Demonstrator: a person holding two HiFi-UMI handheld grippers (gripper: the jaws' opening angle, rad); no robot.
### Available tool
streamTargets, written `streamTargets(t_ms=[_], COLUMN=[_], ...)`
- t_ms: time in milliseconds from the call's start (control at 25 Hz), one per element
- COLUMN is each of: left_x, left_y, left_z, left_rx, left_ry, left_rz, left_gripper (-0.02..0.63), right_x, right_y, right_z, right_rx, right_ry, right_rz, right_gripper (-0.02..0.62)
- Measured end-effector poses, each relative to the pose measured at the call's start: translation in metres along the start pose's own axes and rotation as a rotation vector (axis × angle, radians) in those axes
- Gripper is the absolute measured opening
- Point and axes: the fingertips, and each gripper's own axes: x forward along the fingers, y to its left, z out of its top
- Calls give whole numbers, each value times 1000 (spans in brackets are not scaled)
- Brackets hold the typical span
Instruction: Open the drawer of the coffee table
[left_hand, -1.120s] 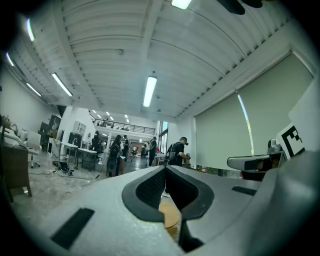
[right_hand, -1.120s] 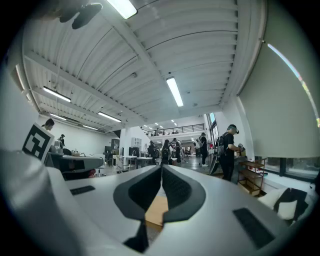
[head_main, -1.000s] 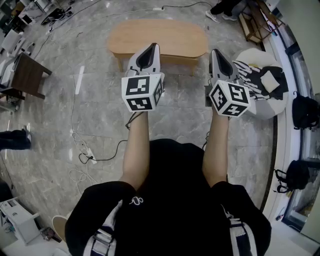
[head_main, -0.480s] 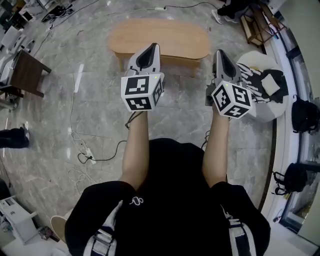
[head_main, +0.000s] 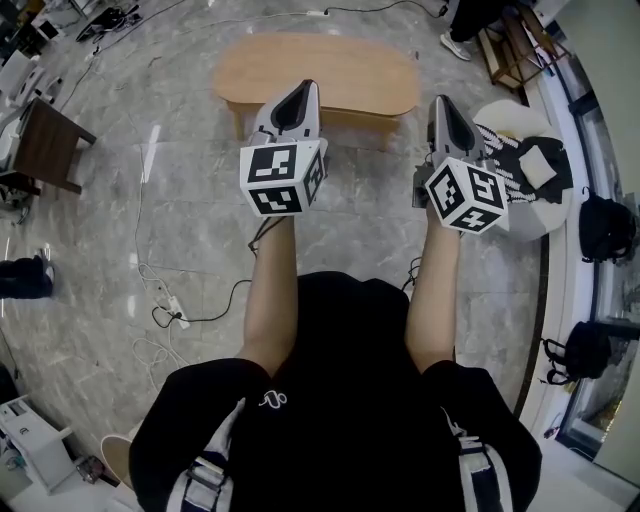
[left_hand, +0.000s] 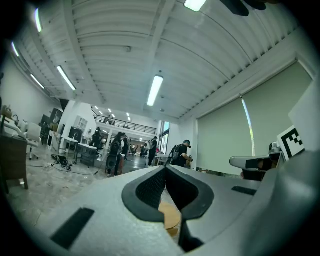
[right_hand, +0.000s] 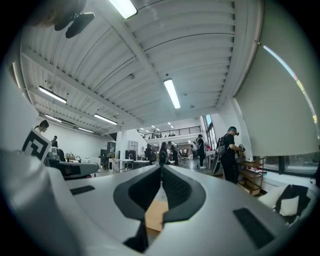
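Observation:
The coffee table (head_main: 316, 72), a long light-wood top with rounded ends, stands on the marble floor ahead of me. I cannot make out its drawer front from here. My left gripper (head_main: 304, 90) is held level and its tip overlaps the table's near edge in the head view. It is shut with nothing in it. My right gripper (head_main: 438, 102) is level beside the table's right end, also shut and empty. In the left gripper view the closed left gripper (left_hand: 165, 171) shows a patch of the wooden top (left_hand: 171, 220) below it. The right gripper (right_hand: 161, 171) view shows the same wood (right_hand: 154, 216).
A white round seat (head_main: 520, 215) draped with black-and-white cloth stands right of the table. A dark wooden side table (head_main: 42, 145) is at the left. Cables (head_main: 165, 300) trail over the floor. Black bags (head_main: 605, 225) lie along the right wall, and people stand far back.
Both grippers stay shut. They have eased slightly forward towards the table, the left a little more than the right.

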Motion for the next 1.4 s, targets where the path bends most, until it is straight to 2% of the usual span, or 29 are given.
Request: streamTargets(t_ms=[360,920,1200,1400], left_x=[6,28,61,104], left_y=[13,32,32,26], left_z=[-5,-35,-45,-52], left_rx=[-19,-12,-14,-11], left_ry=[7,40,33,40], left_rz=[-6,-3,-9,-18], left_gripper=[11,11,11,11], right_x=[10,35,55,76], right_y=[7,3,-18,-57], right_z=[-3,-27,-36,-42], right_rx=[-15,-12,-24,-3], right_ry=[8,0,-9,-16], right_rz=[-3,-3,-3,-33], right_gripper=[15,15,15,15])
